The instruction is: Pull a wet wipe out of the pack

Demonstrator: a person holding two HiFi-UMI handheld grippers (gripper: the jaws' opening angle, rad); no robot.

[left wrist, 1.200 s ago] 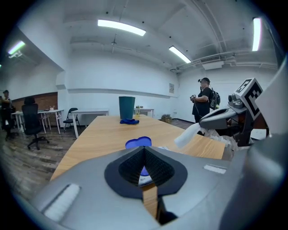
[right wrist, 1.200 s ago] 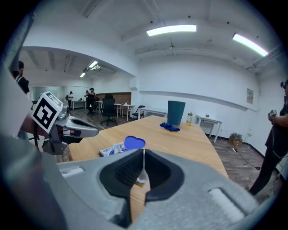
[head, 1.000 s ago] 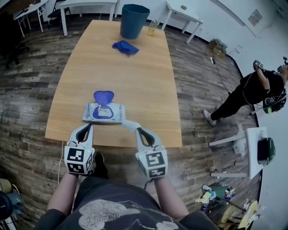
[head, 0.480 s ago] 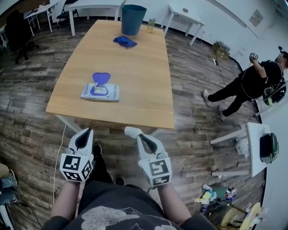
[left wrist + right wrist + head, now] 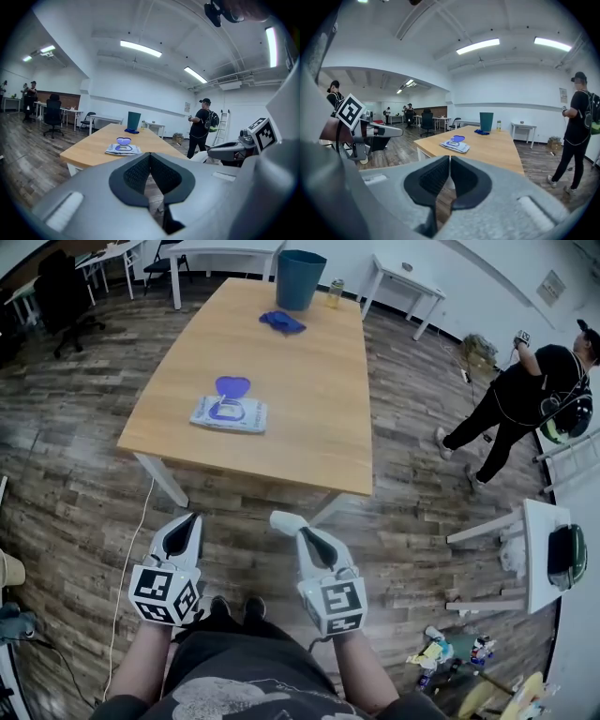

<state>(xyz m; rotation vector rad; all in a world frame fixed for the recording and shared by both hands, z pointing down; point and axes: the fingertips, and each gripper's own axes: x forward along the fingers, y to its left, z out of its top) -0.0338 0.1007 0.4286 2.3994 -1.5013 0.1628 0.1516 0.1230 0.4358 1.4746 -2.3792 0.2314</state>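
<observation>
Lying on smooth wooden table (image 5: 309, 381), flat soft pack (image 5: 251, 420) with heart-shaped lid (image 5: 232, 386).

Far ahead of the right tongs (image 5: 292, 527), a teal bin (image 5: 302, 279) and a blue cloth (image 5: 282, 322) sit on the table (image 5: 309, 418); a person (image 5: 525, 395) stands off right.

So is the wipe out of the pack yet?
Looks done: a white wet wipe is pinched in the right claw, well clear of the pack on the table. The left claw is shut and empty. Left, perhaps: closing the pack's open lid.
</observation>
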